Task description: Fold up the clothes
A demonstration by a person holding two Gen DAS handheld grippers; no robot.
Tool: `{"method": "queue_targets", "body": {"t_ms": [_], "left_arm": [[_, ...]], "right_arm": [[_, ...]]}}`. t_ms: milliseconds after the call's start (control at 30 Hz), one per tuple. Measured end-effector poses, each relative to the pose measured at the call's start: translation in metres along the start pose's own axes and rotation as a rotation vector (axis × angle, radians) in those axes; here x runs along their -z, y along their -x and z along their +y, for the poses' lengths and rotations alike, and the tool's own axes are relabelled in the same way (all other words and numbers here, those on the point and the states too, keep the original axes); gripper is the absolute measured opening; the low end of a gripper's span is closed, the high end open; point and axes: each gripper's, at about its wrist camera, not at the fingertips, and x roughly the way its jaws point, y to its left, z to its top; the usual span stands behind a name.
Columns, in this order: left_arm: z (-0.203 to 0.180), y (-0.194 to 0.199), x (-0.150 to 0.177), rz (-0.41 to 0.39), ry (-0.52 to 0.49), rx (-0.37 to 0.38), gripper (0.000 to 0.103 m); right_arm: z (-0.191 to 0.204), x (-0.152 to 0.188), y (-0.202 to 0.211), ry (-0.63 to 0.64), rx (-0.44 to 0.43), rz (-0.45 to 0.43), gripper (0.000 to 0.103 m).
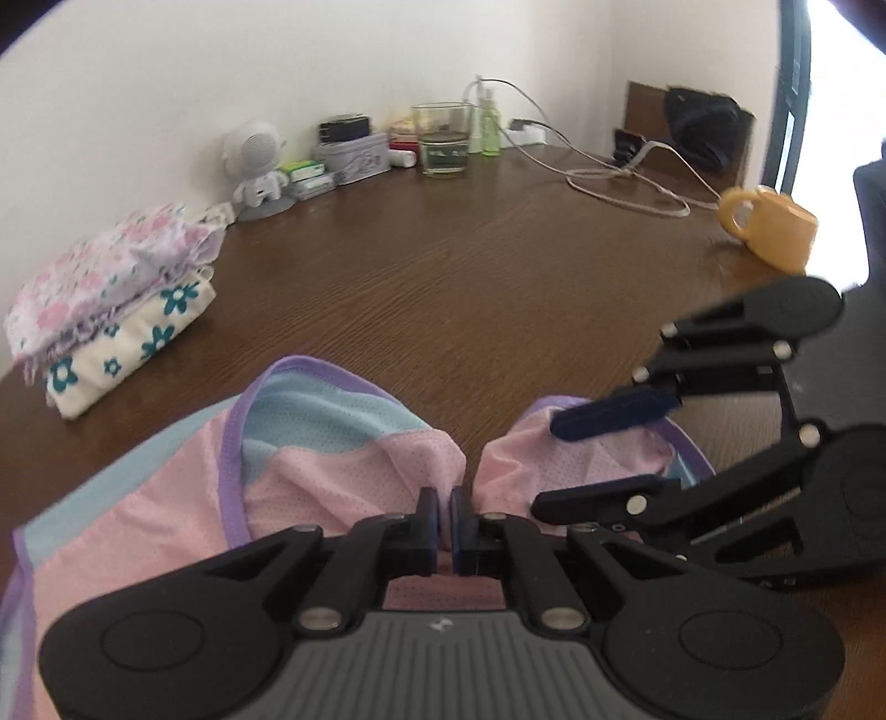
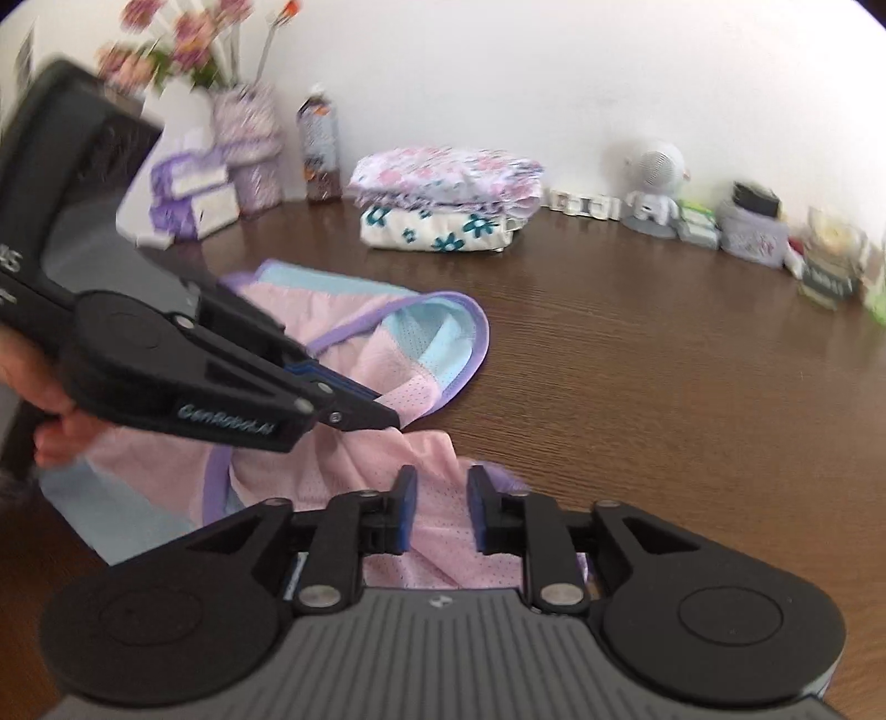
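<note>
Now my left gripper (image 1: 444, 518) clamps its fingers on the pink mesh garment (image 1: 343, 471) lying crumpled on the tabletop (image 1: 470, 288); my right gripper (image 2: 440, 507) stands parted over the cloth, gripping nothing. Next, I judge, it needs its own pinch before folding.

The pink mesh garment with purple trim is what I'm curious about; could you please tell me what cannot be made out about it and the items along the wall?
- Pink mesh garment with purple trim: near part hidden under the left gripper body, left wrist view; left edge cuts it off.
- Dark bottle with label: text blurred, right wrist view.
- Pink flowers: smeared by blur; the top edge crops them.
- Small boxes beside the white figurine: print too small.
</note>
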Motion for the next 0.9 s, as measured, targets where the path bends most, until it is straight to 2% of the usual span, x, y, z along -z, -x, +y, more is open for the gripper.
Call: {"method": "queue_targets", "body": {"t_ms": [33,67,167,300,433,500,567,700,733,800,833,900], "left_arm": [[-0.002,0.002,0.0,0.003,-0.056,0.008,0.004],[-0.005,0.003,0.0,0.007,-0.104,0.011,0.008],[-0.012,0.005,0.003,0.028,-0.241,-0.008,0.01],[-0.024,0.005,0.007,0.059,-0.407,-0.046,0.012],[-0.032,0.009,0.008,0.052,-0.53,-0.084,0.025],[-0.033,0.012,0.006,0.025,-0.585,-0.096,0.031],[-0.034,0.014,0.004,-0.005,-0.65,-0.1,0.037],[-0.037,0.004,-0.002,0.011,-0.727,-0.06,0.038],[-0.036,0.0,-0.003,0.028,-0.721,-0.053,0.036],[-0.032,-0.005,-0.006,0.062,-0.693,-0.033,0.021],[-0.028,-0.006,-0.006,0.077,-0.667,-0.028,0.009],[-0.024,-0.005,-0.001,0.081,-0.649,-0.044,0.006]], "right_arm": [[0.005,-0.002,-0.002,0.043,0.011,0.011,0.037],[0.01,-0.003,-0.004,0.088,0.025,0.021,0.037],[0.017,-0.008,-0.006,0.167,0.074,0.036,0.037],[0.016,-0.015,-0.009,0.198,0.084,0.056,0.04],[0.01,-0.02,-0.017,0.196,0.046,0.085,0.04],[0.009,-0.021,-0.017,0.186,0.002,0.099,0.032],[0.012,-0.019,-0.015,0.198,-0.026,0.108,0.005],[0.03,-0.011,-0.008,0.28,0.004,0.1,0.001],[0.034,-0.01,-0.005,0.294,0.004,0.097,0.001],[0.037,-0.008,0.0,0.304,0.011,0.086,0.001],[0.037,-0.009,0.002,0.299,0.019,0.079,0.003],[0.03,-0.011,0.003,0.272,0.034,0.064,0.007]]}}
